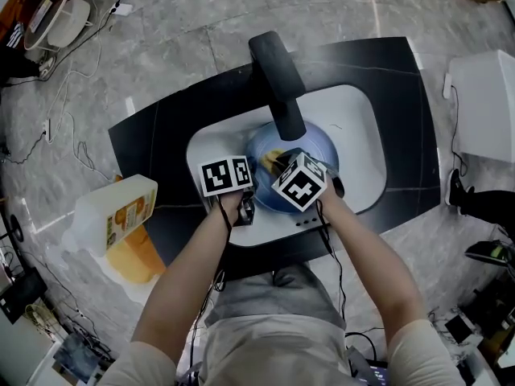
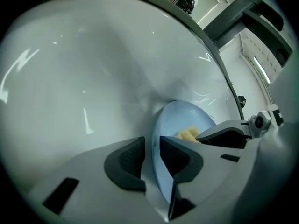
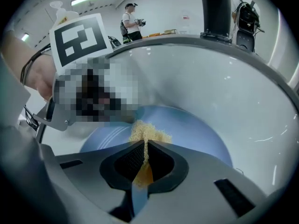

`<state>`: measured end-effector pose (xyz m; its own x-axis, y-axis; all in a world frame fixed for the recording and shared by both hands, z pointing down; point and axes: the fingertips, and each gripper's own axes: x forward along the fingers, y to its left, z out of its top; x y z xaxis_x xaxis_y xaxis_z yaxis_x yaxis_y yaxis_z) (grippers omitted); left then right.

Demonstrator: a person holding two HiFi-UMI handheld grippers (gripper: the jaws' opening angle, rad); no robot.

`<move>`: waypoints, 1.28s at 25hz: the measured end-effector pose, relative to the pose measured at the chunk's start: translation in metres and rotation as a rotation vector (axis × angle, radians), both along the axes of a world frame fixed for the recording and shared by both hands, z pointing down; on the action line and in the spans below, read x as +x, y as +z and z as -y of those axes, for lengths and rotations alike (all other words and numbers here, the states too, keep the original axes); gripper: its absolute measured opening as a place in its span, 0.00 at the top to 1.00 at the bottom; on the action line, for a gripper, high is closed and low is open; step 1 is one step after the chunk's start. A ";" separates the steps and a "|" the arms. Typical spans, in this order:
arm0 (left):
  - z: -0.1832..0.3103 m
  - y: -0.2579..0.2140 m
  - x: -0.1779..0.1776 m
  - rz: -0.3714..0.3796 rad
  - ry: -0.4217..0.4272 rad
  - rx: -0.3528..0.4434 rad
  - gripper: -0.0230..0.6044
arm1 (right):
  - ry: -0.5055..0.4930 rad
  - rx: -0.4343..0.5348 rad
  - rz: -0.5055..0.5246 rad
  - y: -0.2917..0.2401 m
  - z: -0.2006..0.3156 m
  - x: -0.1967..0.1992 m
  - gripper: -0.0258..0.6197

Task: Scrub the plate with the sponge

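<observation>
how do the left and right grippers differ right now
The left gripper straddles the plate rim, jaws apart with a gap at one pad; the right gripper is shut tight on the sponge. Left sits at the plate's edge; right reaches over its face. Both point down into the sink.

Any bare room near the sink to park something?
Free: white sink basin right of the round blue plate; black countertop beyond it. Crowded: under the black faucet, with left gripper, right gripper, yellow sponge.

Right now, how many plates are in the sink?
1: a blue plate in the white sink under the faucet, its rim between the left gripper's jaws. Another may lie hidden.
</observation>
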<state>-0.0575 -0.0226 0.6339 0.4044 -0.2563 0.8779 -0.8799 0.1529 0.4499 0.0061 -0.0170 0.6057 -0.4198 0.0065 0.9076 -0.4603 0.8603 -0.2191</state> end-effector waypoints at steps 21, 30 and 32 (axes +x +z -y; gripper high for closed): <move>0.002 -0.004 0.001 -0.066 -0.014 0.067 0.92 | -0.117 0.173 -0.278 0.030 0.060 0.048 0.89; 0.005 -0.006 -0.004 -0.040 -0.036 0.092 0.91 | -0.339 -0.049 -0.377 0.009 -0.017 0.092 0.89; 0.005 -0.007 -0.004 -0.035 -0.030 0.095 0.91 | -0.358 -0.134 -0.295 -0.003 -0.044 0.083 0.89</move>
<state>-0.0614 -0.0276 0.6272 0.4249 -0.3499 0.8349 -0.8593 0.1342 0.4936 0.0890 0.0274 0.6029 -0.0949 0.2287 0.9689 -0.1992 0.9492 -0.2435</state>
